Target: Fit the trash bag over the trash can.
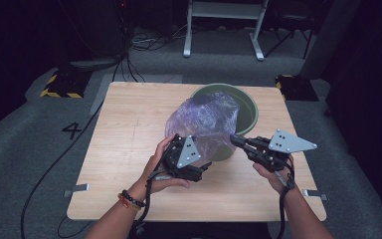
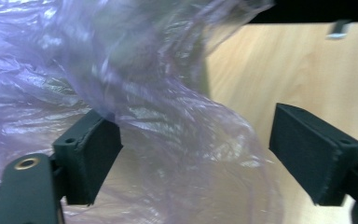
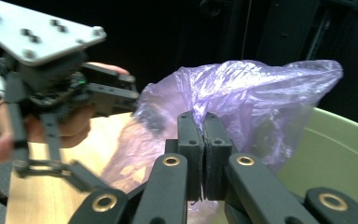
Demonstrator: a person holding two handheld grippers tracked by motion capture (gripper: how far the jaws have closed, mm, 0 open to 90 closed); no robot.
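My right gripper (image 3: 203, 140) is clenched on the purple bag's (image 1: 206, 122) edge at the green bin's (image 1: 248, 107) seven o'clock rim. My left gripper (image 2: 193, 154) gapes around loose film. Judging by this, the bag isn't yet lining the bin; spreading remains.

Crumpled purple bag (image 1: 205, 119) billows over green bucket (image 1: 248, 107).

pinched in my right gripper (image 3: 203, 140), black-jawed, is a translucent purple bag (image 3: 242, 98). beyond it sits a pale green bucket (image 3: 345, 154); beneath my black left gripper (image 2: 193, 154), light woodgrain table (image 2: 279, 65).
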